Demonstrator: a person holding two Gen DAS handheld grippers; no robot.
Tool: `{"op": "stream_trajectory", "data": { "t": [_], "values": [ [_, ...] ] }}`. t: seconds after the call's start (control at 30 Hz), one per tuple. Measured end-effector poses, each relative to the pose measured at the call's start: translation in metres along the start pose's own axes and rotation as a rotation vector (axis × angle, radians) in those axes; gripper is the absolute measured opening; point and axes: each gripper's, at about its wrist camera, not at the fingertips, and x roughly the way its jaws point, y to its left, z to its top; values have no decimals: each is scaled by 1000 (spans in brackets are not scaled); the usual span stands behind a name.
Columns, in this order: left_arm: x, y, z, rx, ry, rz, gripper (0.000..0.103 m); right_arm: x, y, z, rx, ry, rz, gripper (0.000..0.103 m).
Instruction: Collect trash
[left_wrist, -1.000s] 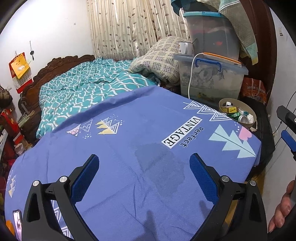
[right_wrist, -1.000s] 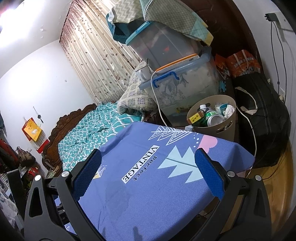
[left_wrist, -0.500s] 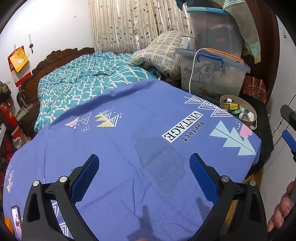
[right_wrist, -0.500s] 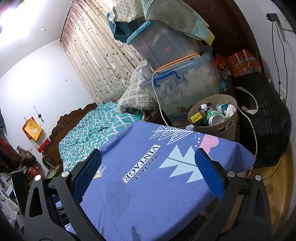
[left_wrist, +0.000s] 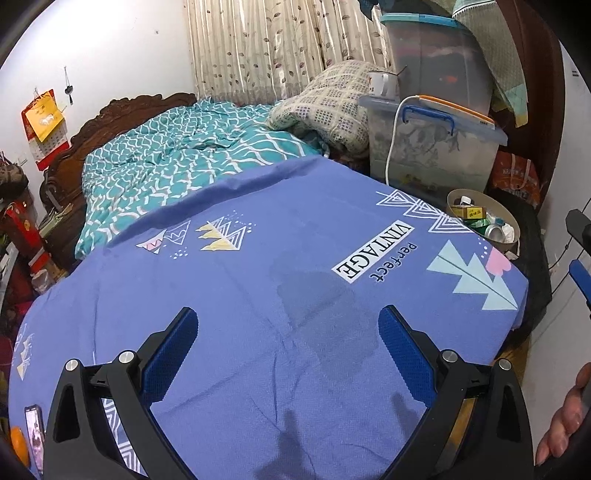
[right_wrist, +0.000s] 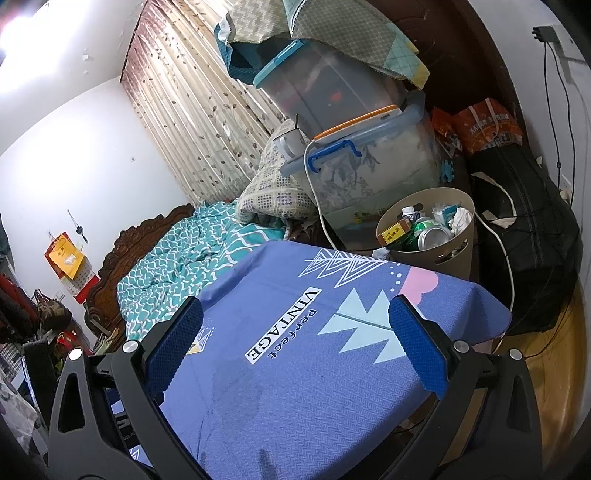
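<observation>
Now | left gripper (left_wrist: 288, 347), right gripper (right_wrist: 295, 332) above blue cloth (left_wrist: 258, 280) | jaws wide

The left gripper (left_wrist: 286, 347) is held out level with its blue-padded fingers (left_wrist: 173, 347) spread wide, nothing between them. The right gripper (right_wrist: 295, 343) gapes just as wide and empty (its holder's hand (left_wrist: 565, 417) shows at the left view's edge).

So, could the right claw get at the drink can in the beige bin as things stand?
Probably yes. The right claw is open and empty over the purple cloth, and the drink can lies on top of the trash in the open bin beyond the cloth's far edge, with nothing between them.
</observation>
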Motion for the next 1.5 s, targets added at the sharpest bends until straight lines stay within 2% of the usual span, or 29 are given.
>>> {"op": "stream_trajectory", "data": {
  "t": [0.4,0.63,1.5],
  "values": [
    [2,1,-2,-12,17,-10,94,1,2,-1,-11,-5,-1,100],
    [-2,-2,-1,-6,-9,-24,94,-9,8,-1,-52,-28,-8,100],
    [-41,-58,26,110,-156,-95,94,-40,-30,19,2,-83,-67,100]
  ]
}}
